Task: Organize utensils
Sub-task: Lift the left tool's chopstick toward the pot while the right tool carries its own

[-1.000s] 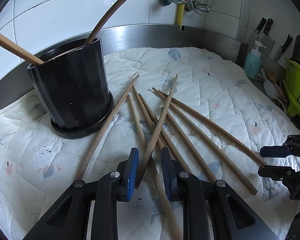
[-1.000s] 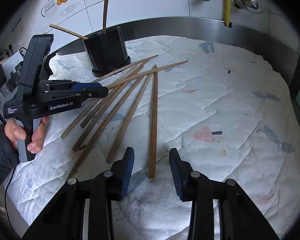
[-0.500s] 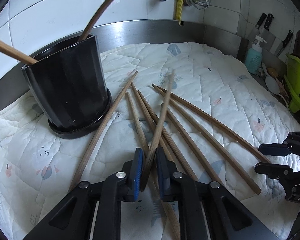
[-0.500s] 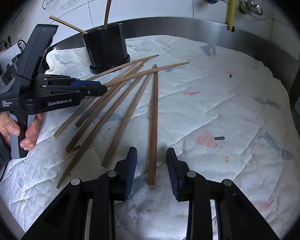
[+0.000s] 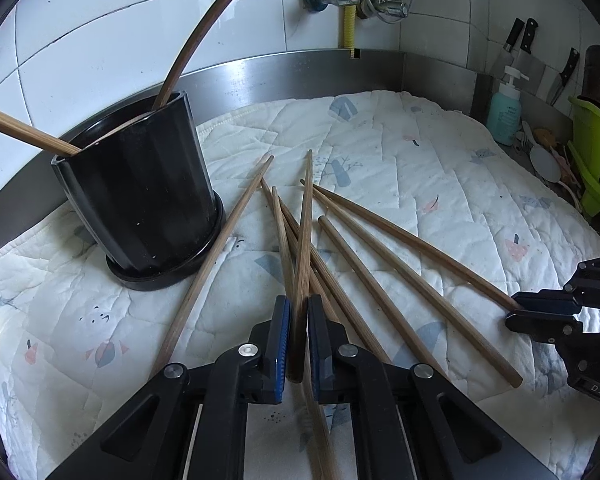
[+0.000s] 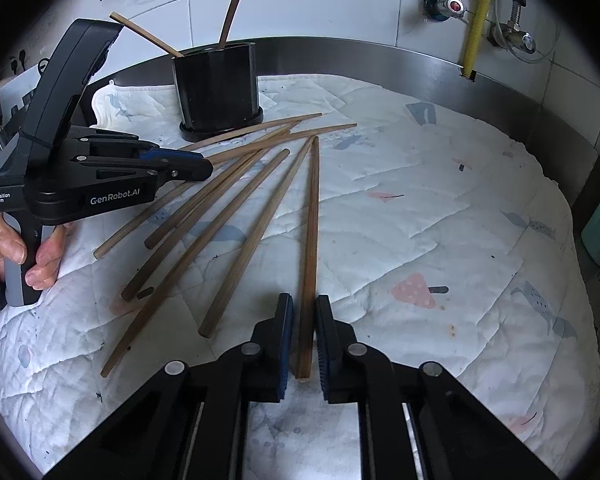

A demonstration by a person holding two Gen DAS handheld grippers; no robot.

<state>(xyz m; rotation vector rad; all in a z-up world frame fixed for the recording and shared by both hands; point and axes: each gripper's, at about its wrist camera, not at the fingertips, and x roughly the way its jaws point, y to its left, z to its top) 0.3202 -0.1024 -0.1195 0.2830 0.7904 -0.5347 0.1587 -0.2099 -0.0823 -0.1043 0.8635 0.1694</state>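
a: where were the chopsticks when you looked?

b: most lay fanned across the quilted cloth [image 6: 400,208] on the table, tips bunched toward the black holder [image 5: 140,204]. two more stood in that holder already, leaning out over its rim.

a: and the hand-held grippers?

b: the left hand-held gripper [image 5: 299,340] had its jaws drawn in close on one chopstick [image 5: 305,232], near its thick end, with the stick angled up over the pile. it looked pinched, pads against wood on both sides. the right hand-held gripper [image 6: 301,340] had its jaws narrowed around the outermost chopstick [image 6: 311,240], also by the thick end, but i thought i saw slivers of gap either side, so i couldn't tell whether it had bitten yet.

a: how would they handle?

b: light, stiff, smooth and round, i'd guess, so apt to roll or swivel between the pads. held that near one end, the long free length would droop or swing; a firm squeeze would matter more than strength.

a: anything you couldn't see?

b: the inside of the holder, and the butt ends of several sticks hidden under the left gripper's body. which sticks crossed over which in the heap was hard to make out.
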